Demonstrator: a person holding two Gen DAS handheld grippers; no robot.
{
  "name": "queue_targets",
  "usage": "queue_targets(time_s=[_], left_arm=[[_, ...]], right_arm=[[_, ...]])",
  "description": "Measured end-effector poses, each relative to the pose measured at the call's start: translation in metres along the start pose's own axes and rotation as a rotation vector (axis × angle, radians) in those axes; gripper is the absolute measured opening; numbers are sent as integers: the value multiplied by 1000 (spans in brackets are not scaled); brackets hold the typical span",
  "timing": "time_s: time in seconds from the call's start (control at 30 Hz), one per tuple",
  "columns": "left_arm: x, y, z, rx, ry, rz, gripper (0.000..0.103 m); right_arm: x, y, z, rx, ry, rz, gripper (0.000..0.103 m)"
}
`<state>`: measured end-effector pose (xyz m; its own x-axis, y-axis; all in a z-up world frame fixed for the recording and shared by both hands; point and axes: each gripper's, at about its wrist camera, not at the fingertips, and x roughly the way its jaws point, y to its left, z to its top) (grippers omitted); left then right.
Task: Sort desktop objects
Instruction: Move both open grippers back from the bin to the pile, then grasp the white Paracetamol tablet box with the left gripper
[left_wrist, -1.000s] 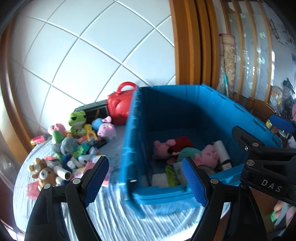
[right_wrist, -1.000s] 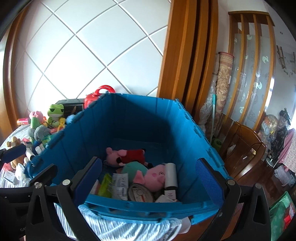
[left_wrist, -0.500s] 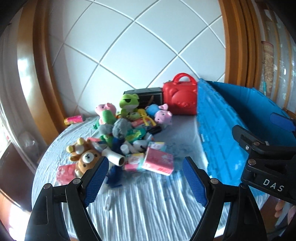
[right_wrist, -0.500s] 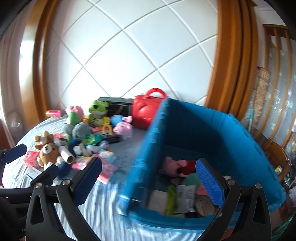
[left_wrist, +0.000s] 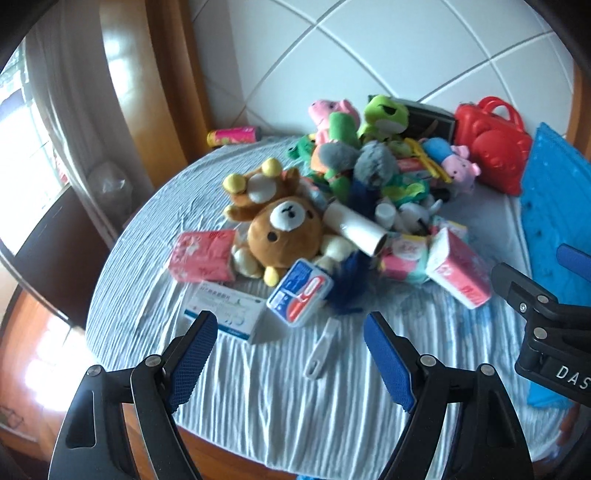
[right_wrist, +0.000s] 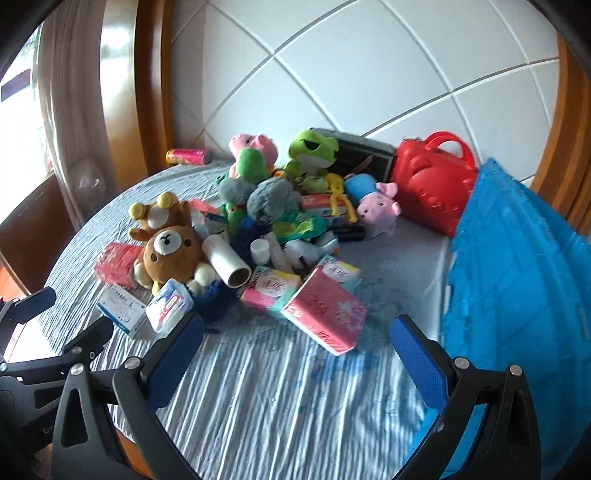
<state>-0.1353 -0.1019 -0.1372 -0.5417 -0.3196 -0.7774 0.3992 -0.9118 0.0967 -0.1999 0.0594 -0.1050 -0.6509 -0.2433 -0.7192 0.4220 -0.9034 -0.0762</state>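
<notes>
From the left wrist, the left tongs (left_wrist: 286, 356) gape wide and empty; the blue-and-white boxed toothbrush pack (left_wrist: 300, 292) lies just ahead, long axis probably running away. From the right wrist, the right tongs (right_wrist: 295, 356) stand wide and empty; the pink rectangular tissue pack (right_wrist: 325, 309) lies straight ahead.

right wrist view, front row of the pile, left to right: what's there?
Pink tissue pack → brown bear plush → white paper roll → larger pink tissue pack → blue crate. Both grippers open, holding nothing.
</notes>
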Motion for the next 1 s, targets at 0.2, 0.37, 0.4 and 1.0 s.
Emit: queue_targets(time_s=[0.2,0.37,0.4,1.0], left_arm=[[58,37,-24,-65,128,57,82],[103,80,-39,-77,213,93,80],[113,89,-40,-68,224,96,77],[232,171,-11,163,234,40,35]], right_arm=[[75,46,-10,-51,136,90,103],[115,87,-15,-87,214,128,103],[121,95,-16,-84,224,134,103],[215,236,-43,68,387,97,47]])
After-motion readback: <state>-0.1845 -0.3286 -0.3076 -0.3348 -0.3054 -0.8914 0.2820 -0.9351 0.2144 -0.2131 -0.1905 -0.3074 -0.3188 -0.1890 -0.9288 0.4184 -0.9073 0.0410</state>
